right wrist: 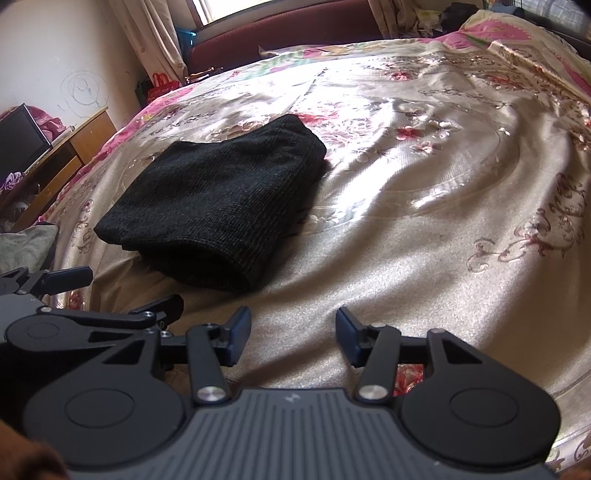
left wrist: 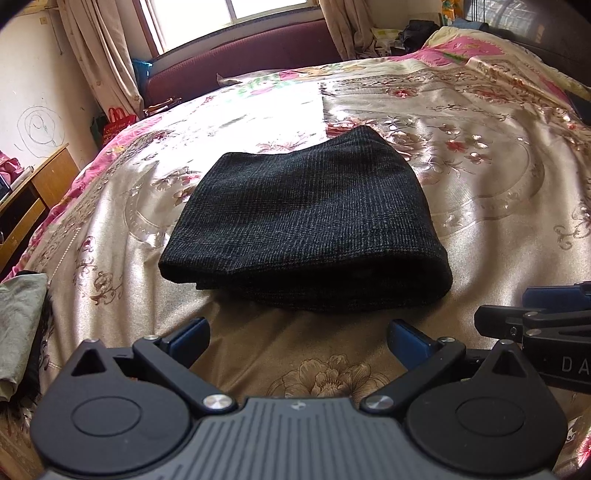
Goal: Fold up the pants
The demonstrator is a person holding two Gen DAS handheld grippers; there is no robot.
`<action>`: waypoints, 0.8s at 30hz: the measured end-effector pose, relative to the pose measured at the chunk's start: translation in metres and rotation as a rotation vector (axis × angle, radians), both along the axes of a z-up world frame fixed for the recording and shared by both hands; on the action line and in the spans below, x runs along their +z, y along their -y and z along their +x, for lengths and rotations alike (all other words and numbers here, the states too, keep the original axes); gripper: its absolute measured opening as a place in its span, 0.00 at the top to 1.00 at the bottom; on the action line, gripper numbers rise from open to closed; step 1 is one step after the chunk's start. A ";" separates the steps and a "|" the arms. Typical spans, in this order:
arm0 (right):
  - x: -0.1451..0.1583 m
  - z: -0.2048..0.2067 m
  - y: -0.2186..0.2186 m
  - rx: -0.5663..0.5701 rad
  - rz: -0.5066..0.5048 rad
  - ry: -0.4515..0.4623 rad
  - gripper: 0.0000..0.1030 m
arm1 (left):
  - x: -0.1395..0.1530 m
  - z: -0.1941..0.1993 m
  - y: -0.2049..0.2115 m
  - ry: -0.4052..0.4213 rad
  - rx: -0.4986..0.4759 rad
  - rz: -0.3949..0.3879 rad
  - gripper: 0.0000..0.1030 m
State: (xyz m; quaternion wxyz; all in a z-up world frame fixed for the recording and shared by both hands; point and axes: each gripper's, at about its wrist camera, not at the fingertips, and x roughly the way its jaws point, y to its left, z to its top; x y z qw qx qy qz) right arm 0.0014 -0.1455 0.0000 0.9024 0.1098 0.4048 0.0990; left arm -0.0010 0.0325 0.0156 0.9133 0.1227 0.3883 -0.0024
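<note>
The dark checked pants lie folded into a compact stack on the floral satin bedspread. In the right wrist view the pants are ahead and to the left. My left gripper is open and empty, just short of the stack's near folded edge. My right gripper is open and empty, over bare bedspread to the right of the stack. The right gripper shows in the left wrist view at the right edge, and the left gripper shows in the right wrist view at the left.
A dark red headboard and curtained window are at the far side. A wooden desk stands left of the bed. A grey garment lies at the bed's left edge. Clutter sits at the far right corner.
</note>
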 end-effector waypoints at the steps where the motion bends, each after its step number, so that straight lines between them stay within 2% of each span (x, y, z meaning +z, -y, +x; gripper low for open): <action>1: 0.000 0.000 0.000 0.001 0.000 0.000 0.49 | 0.000 0.000 0.000 0.000 0.001 0.001 0.00; 24: -0.003 -0.001 -0.001 0.006 -0.002 -0.006 0.49 | -0.001 0.001 0.000 -0.013 0.006 0.011 0.00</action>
